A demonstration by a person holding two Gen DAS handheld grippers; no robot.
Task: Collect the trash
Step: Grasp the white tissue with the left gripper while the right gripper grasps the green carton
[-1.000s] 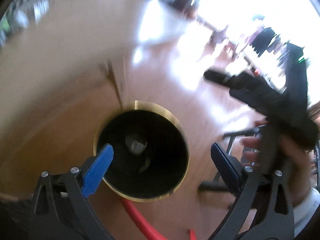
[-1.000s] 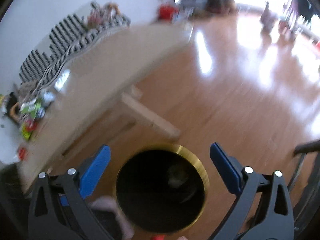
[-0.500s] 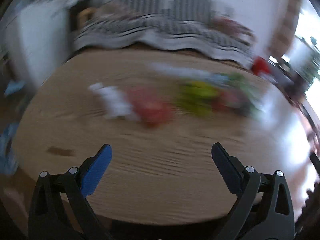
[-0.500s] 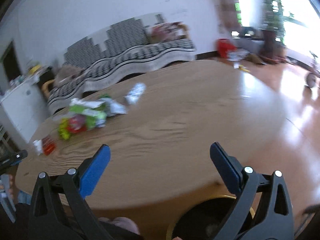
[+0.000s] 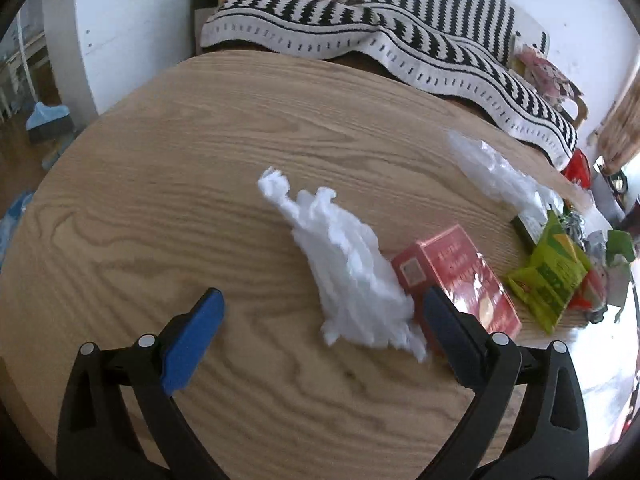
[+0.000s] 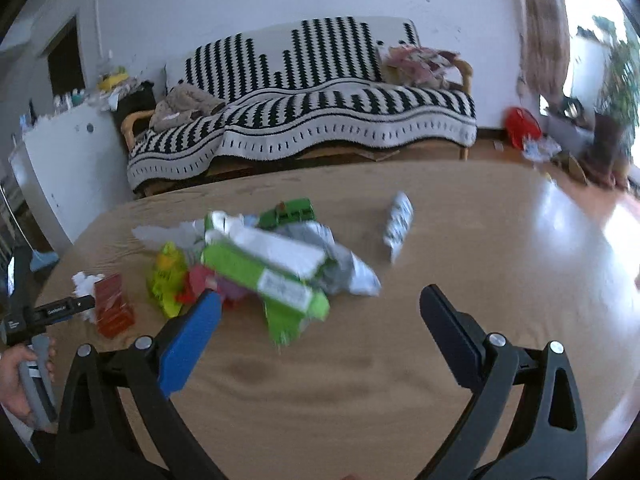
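Both jaws stand wide apart, nothing between them: left gripper (image 5: 322, 312) and right gripper (image 6: 320, 306) each hang over the wooden table (image 5: 180, 168), blue pads clear of the surface. Left wrist view: crumpled white tissue (image 5: 344, 272) lies in the gap ahead of the fingers, nearer the right-hand pad, touching a red box (image 5: 456, 276) just beside it. Beyond the box, a yellow-green wrapper (image 5: 552, 276) and a clear plastic bag (image 5: 492, 168) further back toward the table's far edge. Right wrist view takes in the wider scatter: a green-and-white carton (image 6: 276, 276) blurred at centre, a silver foil pouch (image 6: 344, 264) behind it, a small rolled packet (image 6: 398, 222) lying apart to the right. Same tissue and red box appear small at far left there, with the left gripper's arm just over them and a hand (image 6: 18, 380) on its handle — something the left view cannot show. Striped sofa (image 6: 304, 120) stands behind the table in both views. Right half of the table is glare only.
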